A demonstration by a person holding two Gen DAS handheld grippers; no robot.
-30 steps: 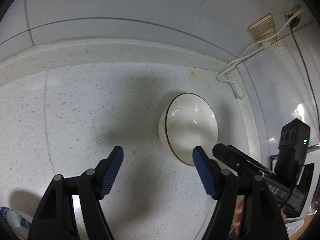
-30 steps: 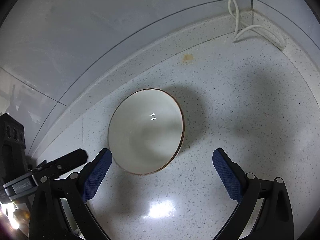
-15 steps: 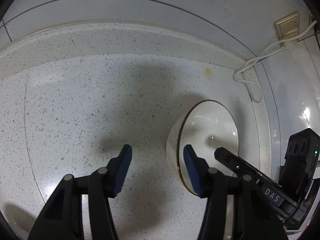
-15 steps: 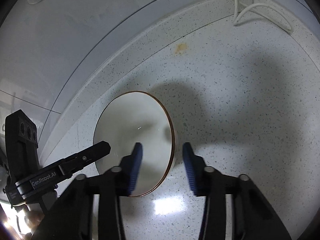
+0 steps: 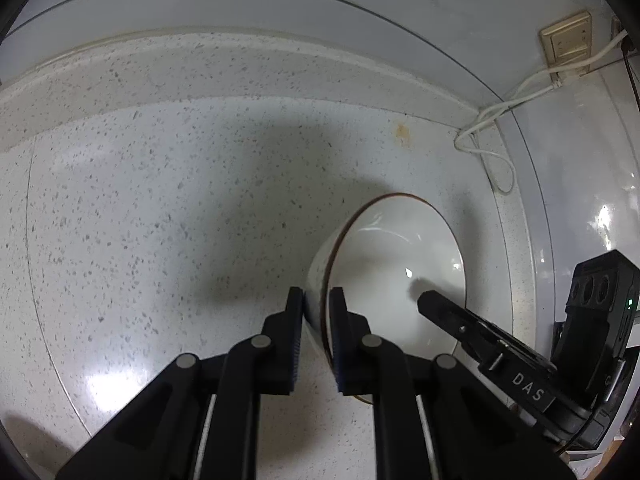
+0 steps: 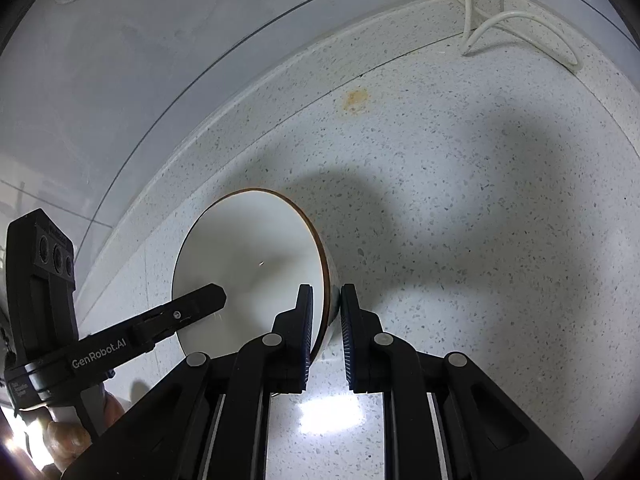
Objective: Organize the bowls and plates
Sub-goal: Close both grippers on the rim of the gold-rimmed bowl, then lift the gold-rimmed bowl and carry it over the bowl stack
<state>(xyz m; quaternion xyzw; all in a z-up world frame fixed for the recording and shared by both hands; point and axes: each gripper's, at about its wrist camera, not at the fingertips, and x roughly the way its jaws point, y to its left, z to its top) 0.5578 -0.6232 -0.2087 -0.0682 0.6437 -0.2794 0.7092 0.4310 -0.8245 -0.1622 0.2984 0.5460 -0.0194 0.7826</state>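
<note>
A white bowl point(image 5: 394, 264) with a thin brown rim sits on the speckled counter point(image 5: 160, 220). My left gripper point(image 5: 316, 304) is shut on the bowl's left rim, one finger inside and one outside. In the right wrist view the same bowl point(image 6: 248, 264) shows, and my right gripper point(image 6: 325, 304) is shut on its right rim. Each gripper shows in the other's view: the right one point(image 5: 440, 308) reaches over the bowl, and the left one point(image 6: 200, 300) does too.
A white cable point(image 5: 492, 148) loops down from a wall socket point(image 5: 566, 40) into the back right corner; it also shows in the right wrist view point(image 6: 516, 20). A rusty stain point(image 6: 356, 100) marks the counter near the raised back ledge. Tiled walls enclose the corner.
Both grippers have moved in onto the bowl and closed from wide open, the left on the left rim and the right on the right rim.
</note>
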